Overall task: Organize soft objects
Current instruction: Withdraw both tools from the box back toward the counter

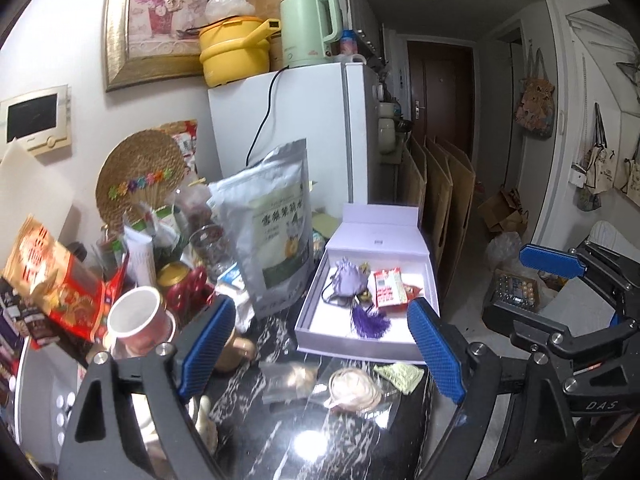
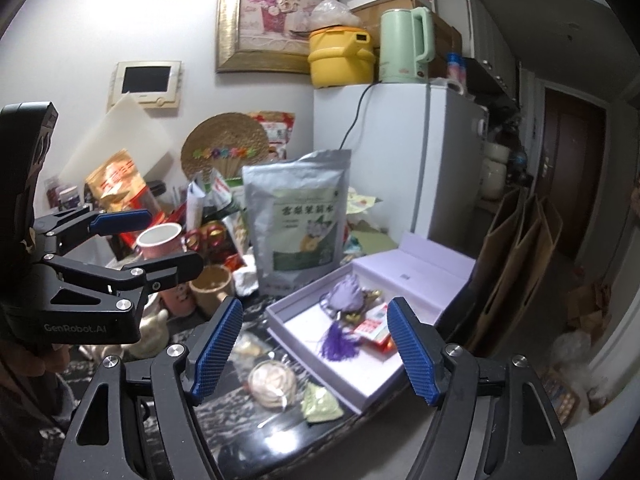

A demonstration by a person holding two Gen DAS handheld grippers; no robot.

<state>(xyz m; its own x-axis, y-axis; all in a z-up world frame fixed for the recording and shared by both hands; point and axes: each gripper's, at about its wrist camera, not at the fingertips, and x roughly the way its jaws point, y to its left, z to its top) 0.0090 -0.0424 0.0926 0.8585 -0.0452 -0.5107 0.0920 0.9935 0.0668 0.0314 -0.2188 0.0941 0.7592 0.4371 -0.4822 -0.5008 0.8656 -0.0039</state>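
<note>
An open lavender box [image 1: 394, 236] [image 2: 412, 272] lies on the dark marble table. Inside it are a purple sachet [image 1: 350, 278] [image 2: 346, 294] with a tassel [image 1: 370, 322] [image 2: 336, 342] and a red-and-white packet [image 1: 388, 286] [image 2: 372, 328]. In front of the box lie a beige swirled pouch in clear wrap [image 1: 354, 390] [image 2: 272, 384], a green knitted piece [image 1: 400, 376] [image 2: 322, 402] and a clear packet [image 1: 288, 376]. My left gripper [image 1: 322, 348] [image 2: 174, 240] hovers open and empty over these loose items. To its right, my right gripper [image 2: 314, 348] [image 1: 520, 294] is also open and empty.
A tall silver pouch [image 1: 280, 232] stands just left of the box. Left of it are a pink mug [image 1: 136, 320], snack bags and jars, crowded together. A white fridge [image 1: 320, 128] rises behind. Cardboard sheets [image 1: 440, 200] lean on the floor past the table's right edge.
</note>
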